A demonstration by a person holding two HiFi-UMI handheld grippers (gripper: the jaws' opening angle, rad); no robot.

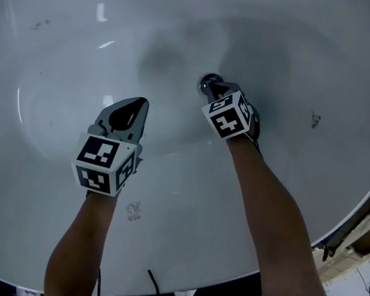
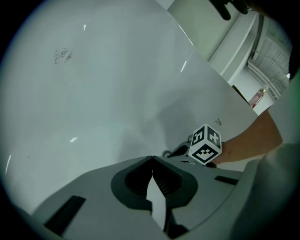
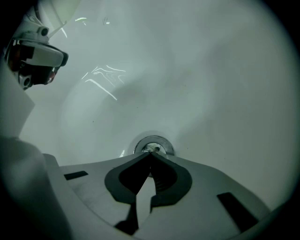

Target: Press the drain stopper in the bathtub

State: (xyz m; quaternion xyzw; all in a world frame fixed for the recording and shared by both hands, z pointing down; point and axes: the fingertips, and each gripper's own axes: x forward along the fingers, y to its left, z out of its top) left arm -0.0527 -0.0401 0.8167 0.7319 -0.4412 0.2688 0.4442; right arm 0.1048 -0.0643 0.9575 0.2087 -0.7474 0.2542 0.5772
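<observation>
Right gripper view: the round chrome drain stopper (image 3: 153, 146) looks rigid and slick, so press its centre; the right gripper (image 3: 151, 154), jaws closed and empty, has its tips at it. At the near left, the left gripper (image 2: 152, 160) is likewise closed and empty.

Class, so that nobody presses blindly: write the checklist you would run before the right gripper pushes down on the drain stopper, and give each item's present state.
1. Jaws of the right gripper together, holding nothing: ok.
2. Its tips lined up on the drain stopper: ok.
3. Tips in contact with the stopper: cannot tell.
4. Stopper up or pressed down: cannot tell.
5. The left gripper shut, empty and well to the side of the drain: ok.
</observation>
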